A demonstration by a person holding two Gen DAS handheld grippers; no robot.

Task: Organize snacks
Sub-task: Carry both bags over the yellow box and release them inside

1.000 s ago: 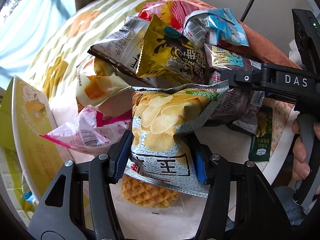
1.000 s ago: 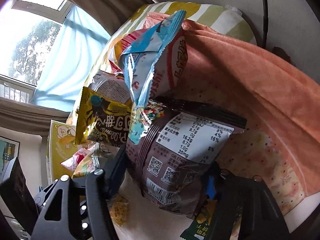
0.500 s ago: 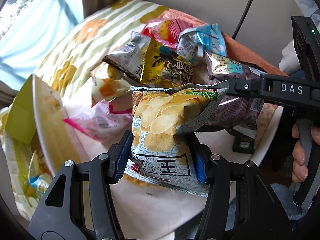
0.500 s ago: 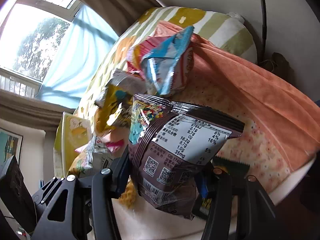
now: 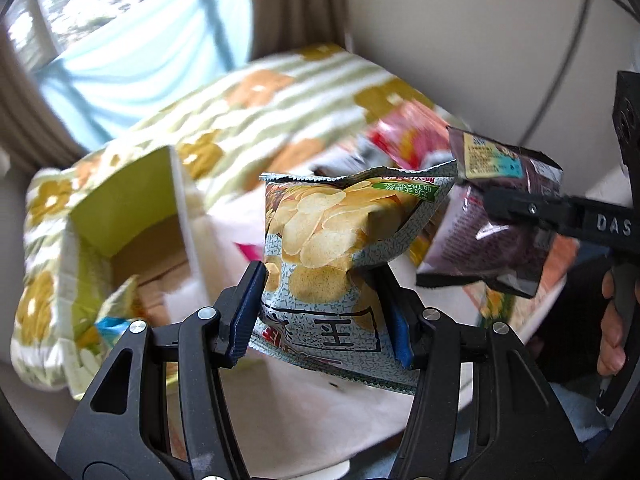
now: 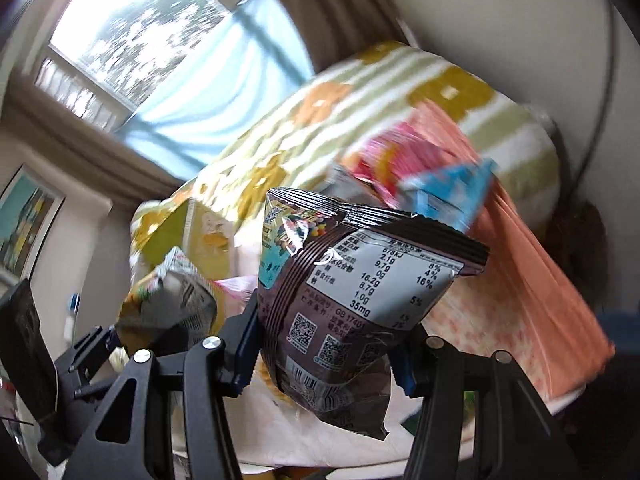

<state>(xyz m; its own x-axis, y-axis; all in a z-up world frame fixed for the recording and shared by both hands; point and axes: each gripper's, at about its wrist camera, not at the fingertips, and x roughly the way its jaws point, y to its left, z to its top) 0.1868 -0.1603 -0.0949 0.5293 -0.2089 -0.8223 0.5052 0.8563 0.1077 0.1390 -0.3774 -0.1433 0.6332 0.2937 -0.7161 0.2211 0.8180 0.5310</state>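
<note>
Nearest to me, my left gripper is clamped across the lower half of the potato chip bag, which stands upright between the blue pads with its crimped top pointing away from me. My right gripper grips the dark brown candy bag the same way; its jaws have just been closing in on that bag, which sits pinched between them. Both bags hang clear of the white table below.

Beyond the chip bag, to its left and lower down, the yellow-green box stands open with its mouth facing up. I judge it the place these go. It lies nearer my left gripper than my right, so the chip bag should swing left and go down first, bottom edge leading.

Farthest back, the remaining snack pile lies blurred against the flowered cushion.
</note>
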